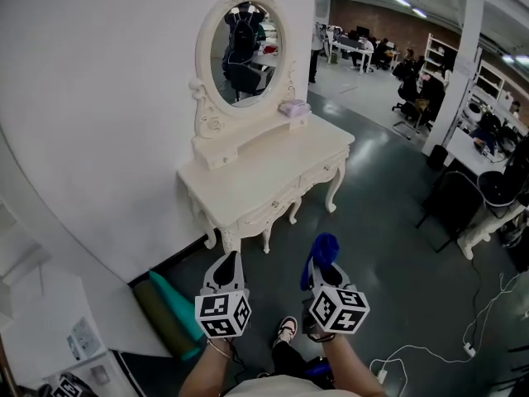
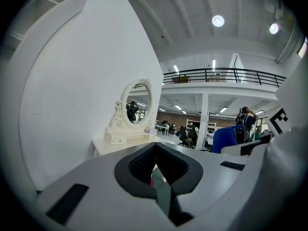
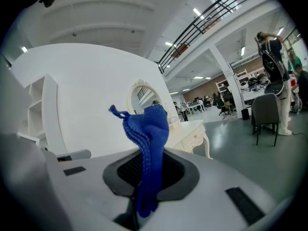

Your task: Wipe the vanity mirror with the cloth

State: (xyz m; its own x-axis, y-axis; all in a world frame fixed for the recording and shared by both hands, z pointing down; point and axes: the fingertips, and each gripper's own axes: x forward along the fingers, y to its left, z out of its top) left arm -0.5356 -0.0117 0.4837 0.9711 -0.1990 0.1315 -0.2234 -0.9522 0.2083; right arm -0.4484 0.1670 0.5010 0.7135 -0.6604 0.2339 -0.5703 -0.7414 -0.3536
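The right gripper [image 3: 144,184] is clamped on a blue cloth [image 3: 147,148], whose free end stands up above the jaws in a ribbed, knitted bunch. The left gripper [image 2: 156,172] is closed with nothing between its jaws. From the head view both are held low over the dark floor [image 1: 388,222], well apart from the mirror [image 1: 242,52]. The mirror is an oval glass in a carved cream frame, upright at the back of a cream vanity [image 1: 273,172] with curved legs, against a white wall [image 1: 99,98].

The cloth looks soft, light and limp, so it should fold and drag rather than push. A grip low on the bunch, as now, leaves a loose pad free to meet the glass. The glass is smooth, hard and likely fragile, and the frame's raised scrollwork could snag the knit. Only the cloth, not the jaws, should touch the mirror.
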